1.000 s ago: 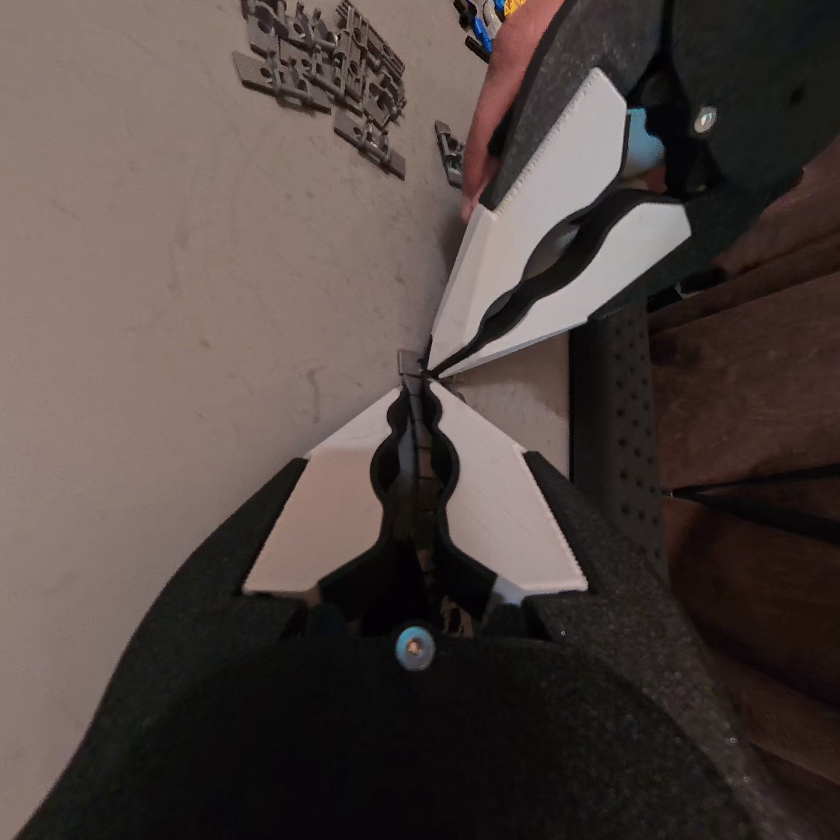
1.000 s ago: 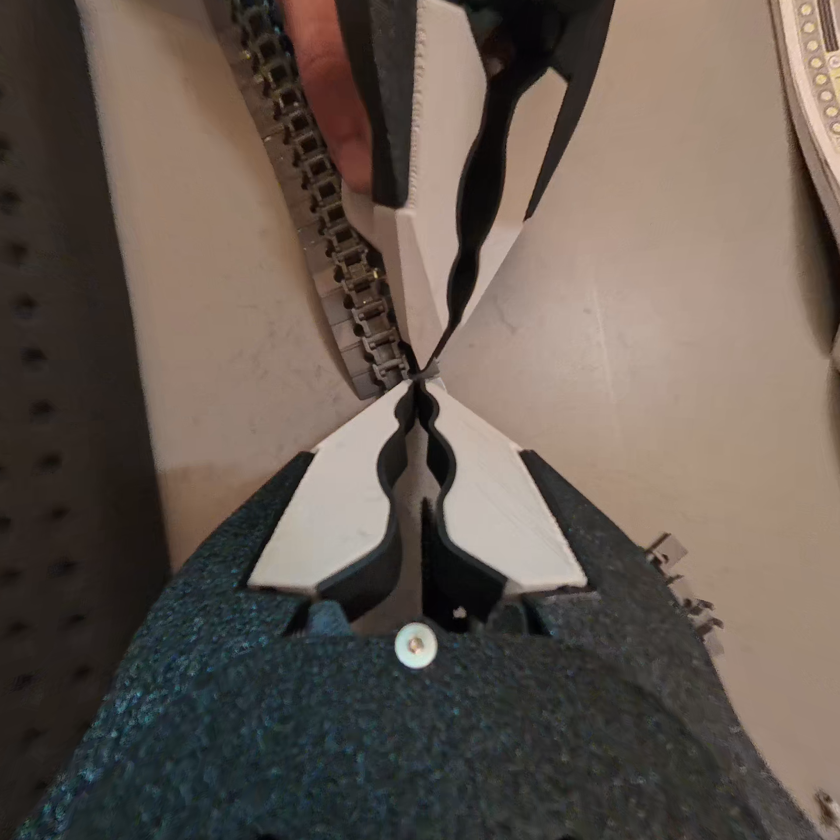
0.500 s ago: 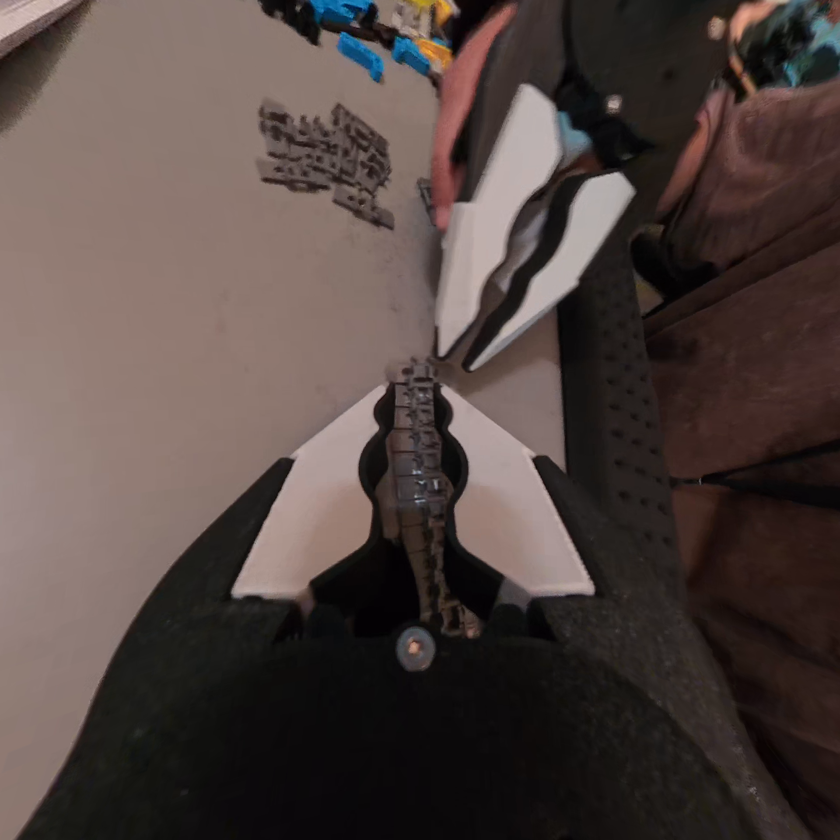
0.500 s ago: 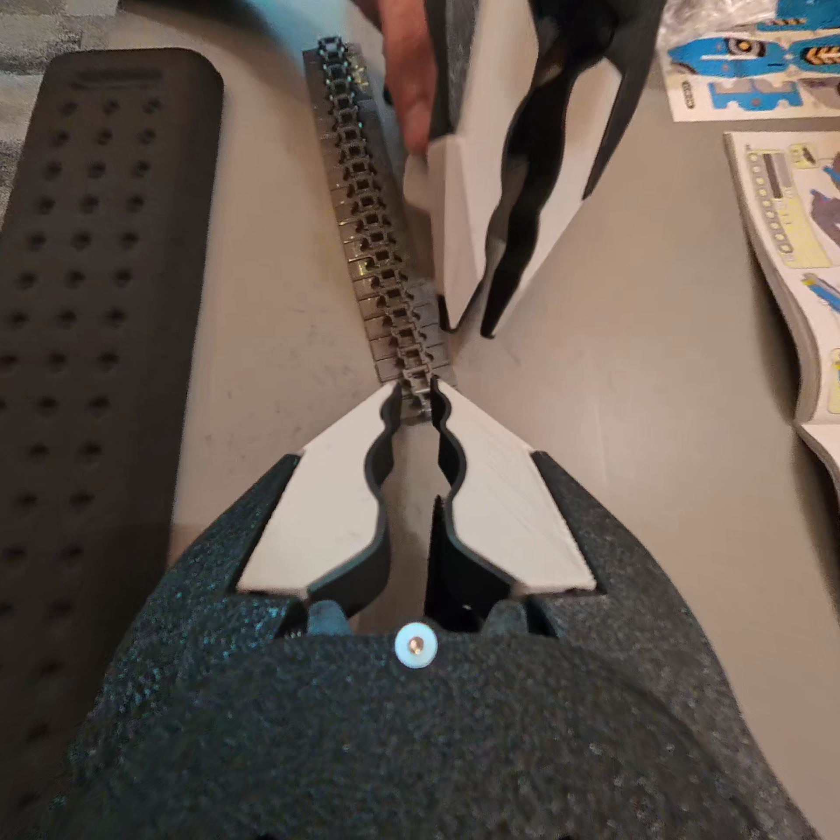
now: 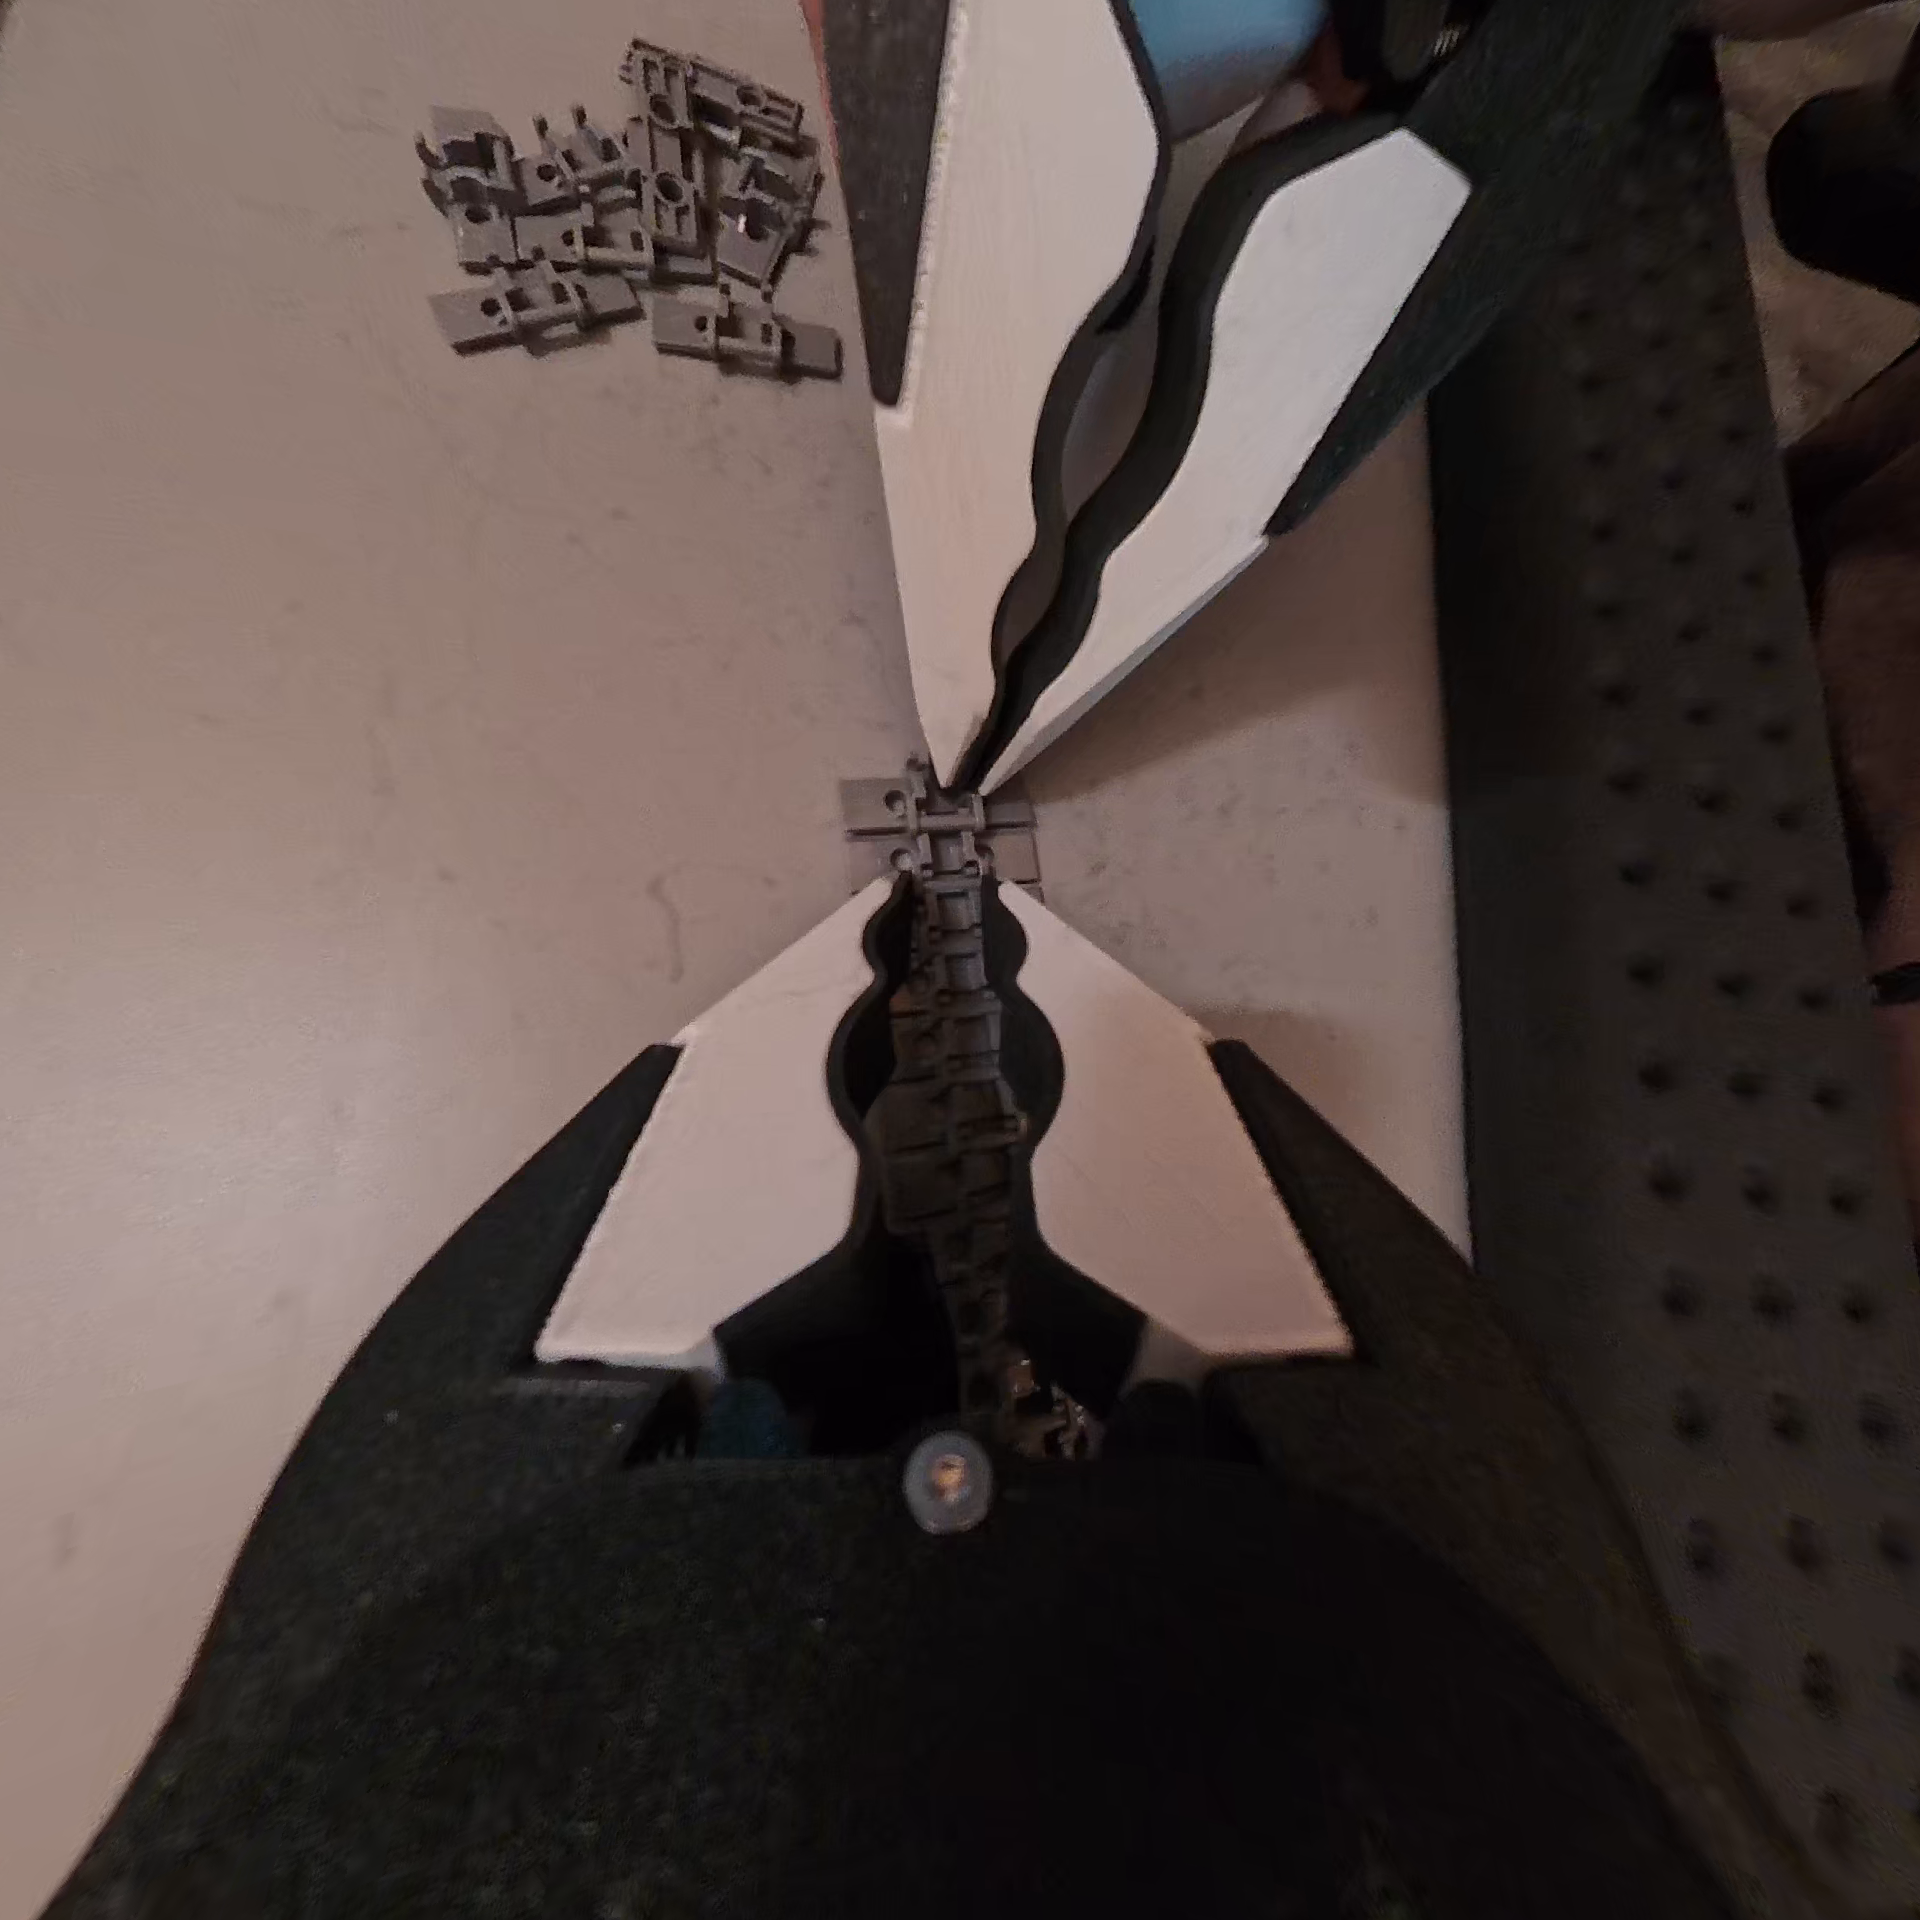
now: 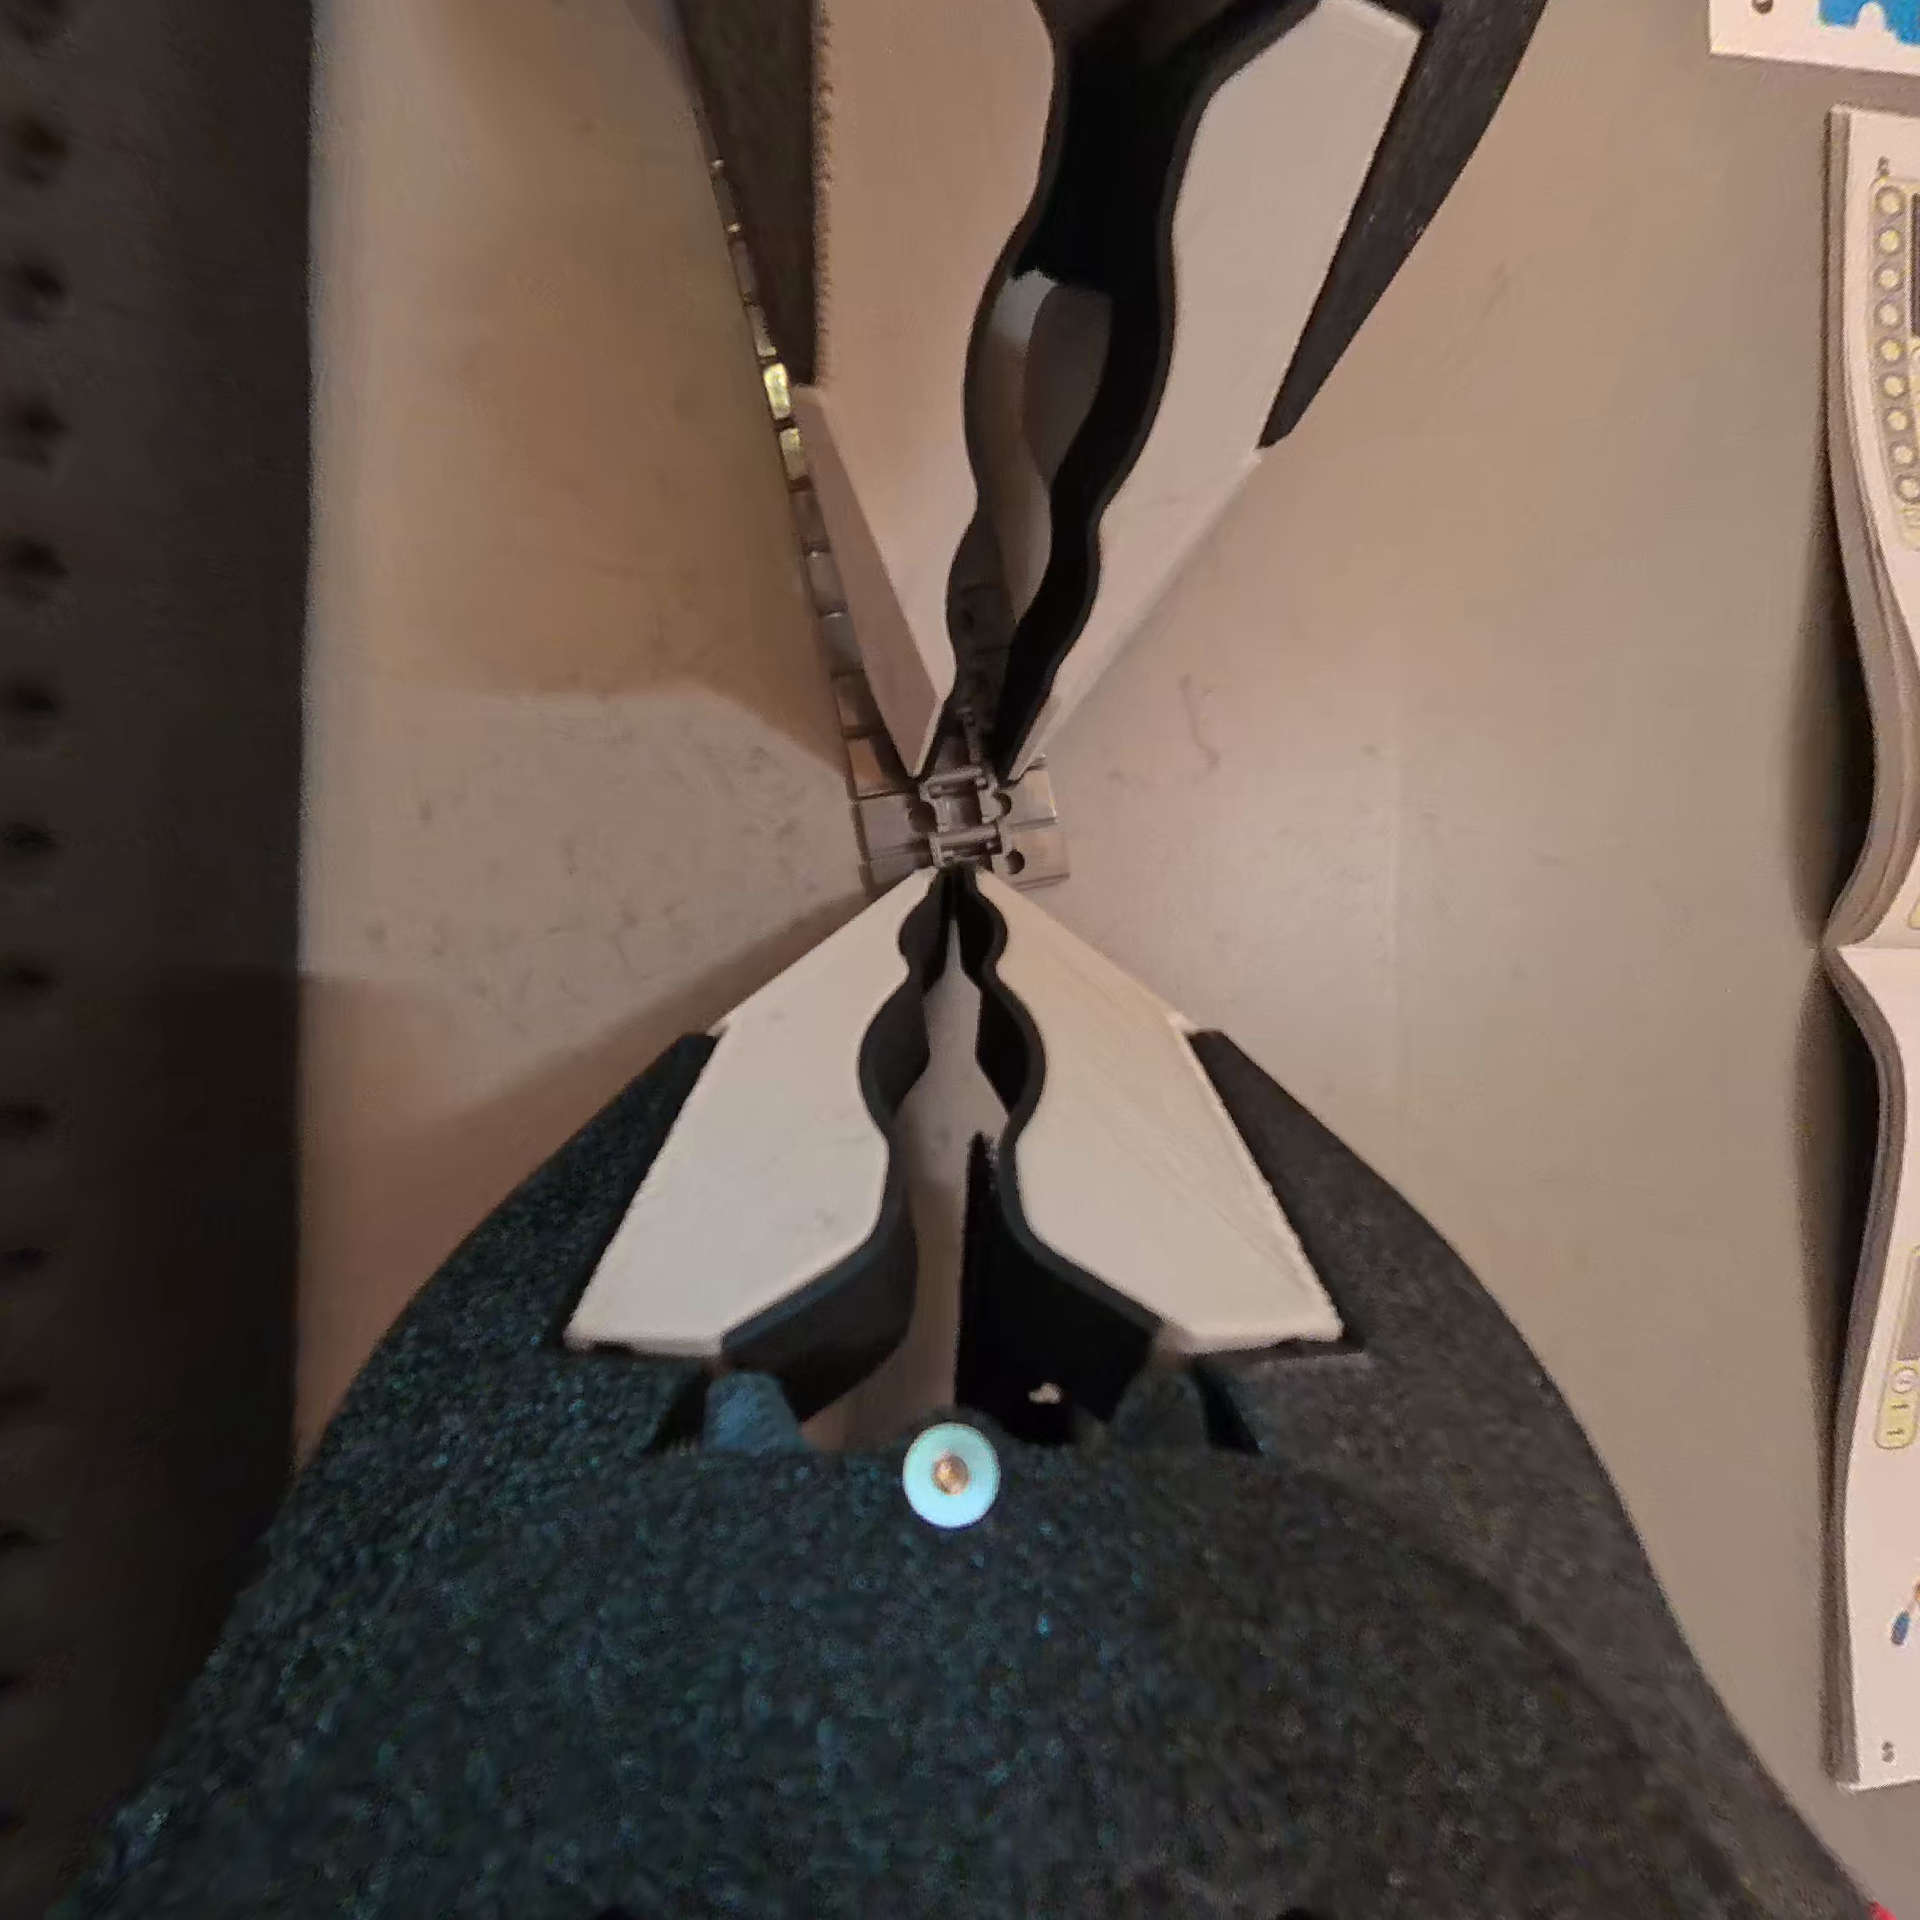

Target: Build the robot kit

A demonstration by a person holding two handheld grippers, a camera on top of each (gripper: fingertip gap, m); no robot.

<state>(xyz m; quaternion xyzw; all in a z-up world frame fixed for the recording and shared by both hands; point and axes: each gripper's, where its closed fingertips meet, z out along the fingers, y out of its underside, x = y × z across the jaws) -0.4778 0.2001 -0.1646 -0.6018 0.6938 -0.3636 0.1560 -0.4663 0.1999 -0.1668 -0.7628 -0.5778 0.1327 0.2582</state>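
Grey plastic track chain (image 5: 948, 1049) runs up between the left gripper's (image 5: 943, 883) white fingers, which are clenched on it; its end links stick out past the tips and lie flat on the beige table (image 5: 312, 727). Right gripper (image 6: 954, 881) meets that end from the opposite side, tips pressed nearly together against the outermost link (image 6: 961, 844); whether it pinches the link or only touches it, cannot tell. Seen from the right wrist, the chain trails away along the table behind the left gripper (image 6: 971, 758). Loose grey links (image 5: 623, 208) sit in a small heap well apart, up the table. Black perforated pad (image 5: 1662, 935) lies along the table edge beside both tools; an open booklet (image 6: 1881, 727) sits off to the right gripper's side. Judgement: a joint this small wants the left hold kept firm and close to the end, so the chain does not buckle, and the right tool kept square to the link, pressing straight along the chain line and not twisting.
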